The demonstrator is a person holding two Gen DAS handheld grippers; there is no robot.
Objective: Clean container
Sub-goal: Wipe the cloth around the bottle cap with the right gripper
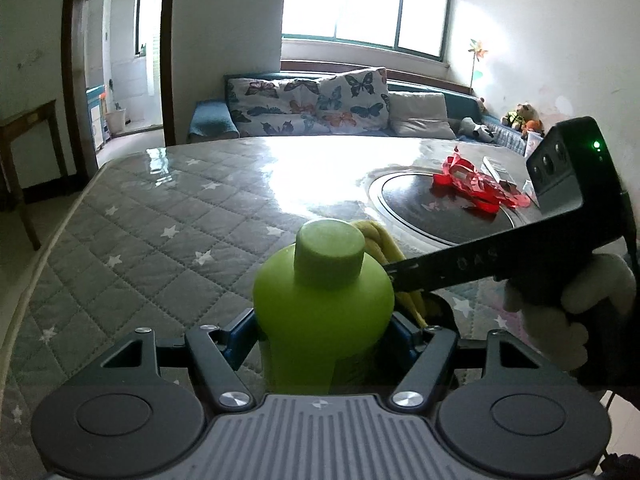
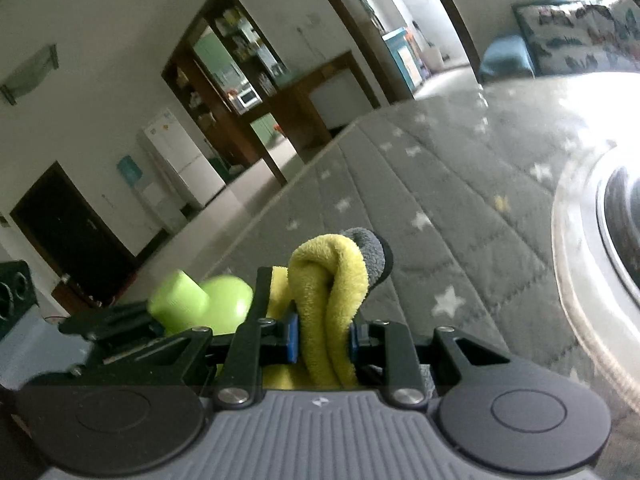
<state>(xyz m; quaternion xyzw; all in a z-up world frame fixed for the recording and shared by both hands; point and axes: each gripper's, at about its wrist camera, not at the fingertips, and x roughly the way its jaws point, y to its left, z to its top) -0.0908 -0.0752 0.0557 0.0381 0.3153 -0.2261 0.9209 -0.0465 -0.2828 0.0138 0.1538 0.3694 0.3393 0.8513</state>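
Left claw (image 1: 324, 336) grips bottle (image 1: 324, 296) amid open table (image 1: 160, 208).

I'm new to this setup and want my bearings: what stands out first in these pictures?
A bright green bottle stands clamped in the left claw, dead centre in the left view. The right claw grips a bunched yellow cloth just beside the bottle. Farther back, something red lies on a dark round plate set in the star-patterned table cover.
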